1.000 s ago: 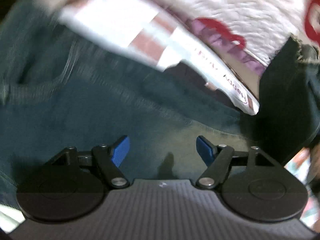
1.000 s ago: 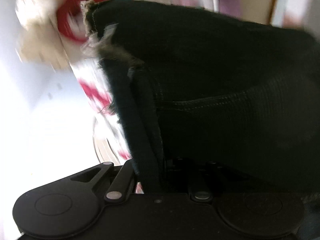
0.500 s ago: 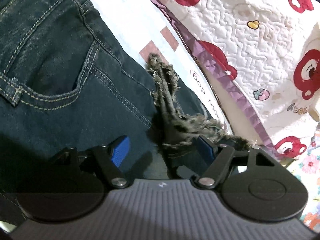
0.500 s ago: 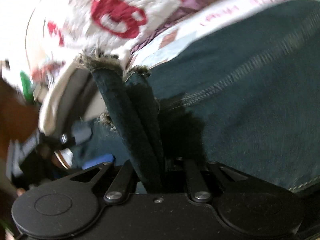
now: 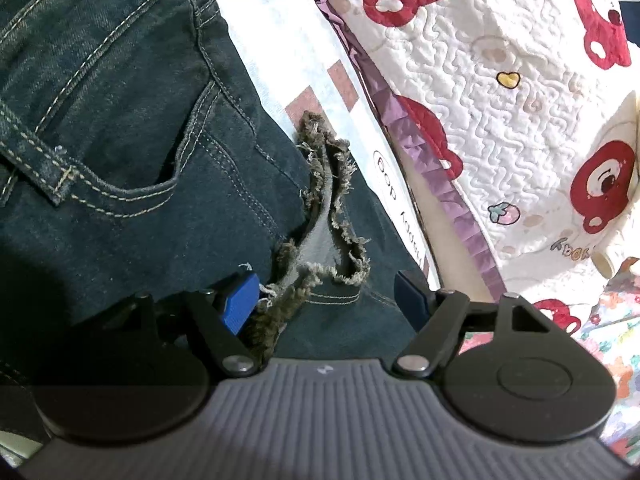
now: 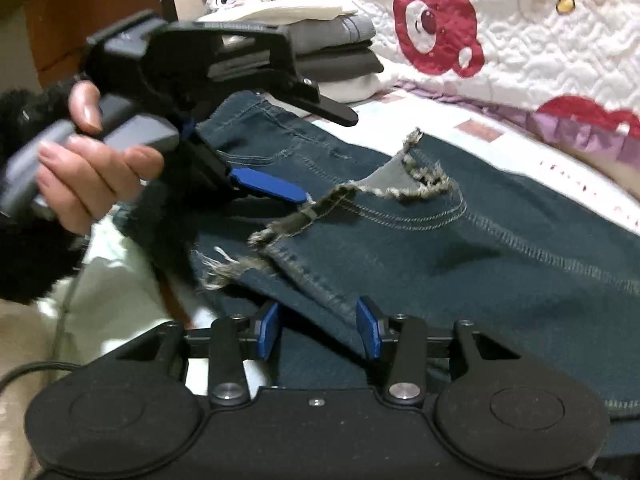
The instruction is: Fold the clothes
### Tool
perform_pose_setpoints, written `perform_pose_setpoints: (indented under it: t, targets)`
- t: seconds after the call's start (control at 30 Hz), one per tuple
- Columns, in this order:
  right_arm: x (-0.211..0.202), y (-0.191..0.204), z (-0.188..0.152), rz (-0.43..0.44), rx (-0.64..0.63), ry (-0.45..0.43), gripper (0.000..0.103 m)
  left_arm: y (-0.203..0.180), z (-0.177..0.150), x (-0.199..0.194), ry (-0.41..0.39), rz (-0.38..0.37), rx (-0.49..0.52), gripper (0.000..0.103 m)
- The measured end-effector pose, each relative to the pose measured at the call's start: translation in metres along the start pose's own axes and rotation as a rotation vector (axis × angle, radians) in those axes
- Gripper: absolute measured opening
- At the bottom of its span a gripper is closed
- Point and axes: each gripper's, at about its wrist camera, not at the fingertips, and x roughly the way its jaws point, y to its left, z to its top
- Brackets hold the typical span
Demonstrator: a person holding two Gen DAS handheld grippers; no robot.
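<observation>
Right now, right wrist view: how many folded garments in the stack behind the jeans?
4 visible: cream top layer, grey, dark grey, off-white at the bottom. The left gripper hides the stack's left part, so more may be concealed.

The jeans are dark matt denim cloth with pale stitching and rough frayed hems. The quilt is soft puckered cloth. The left gripper is matt black plastic with blue pads.

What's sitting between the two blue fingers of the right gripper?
A fold of the jeans, its seamed edge running between the open fingers, in the right wrist view.
</observation>
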Motion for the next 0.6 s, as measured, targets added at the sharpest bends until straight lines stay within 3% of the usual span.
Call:
perform_pose_setpoints:
  t: [0.07,0.17,0.3,0.47,0.6]
  targets:
    - [-0.013,-0.005,-0.004,-0.004,-0.020,0.001,0.048,-0.002,-0.001,0.002,0.003,0.017,0.020,0.074]
    - [-0.029,-0.010,-0.018,-0.096,-0.099,0.003,0.051,-0.009,-0.005,0.008,0.018,0.051,0.071,0.074]
    - [-0.062,-0.024,-0.042,-0.334,-0.171,-0.002,0.053,-0.024,-0.013,0.022,0.054,0.104,0.170,0.075]
    - [-0.088,-0.068,-0.076,-0.612,-0.028,0.051,0.056,-0.044,-0.027,0.042,0.099,0.187,0.326,0.077]
    - [-0.100,-0.101,-0.087,-0.641,0.159,0.041,0.057,-0.063,-0.049,0.061,0.109,0.277,0.529,0.087]
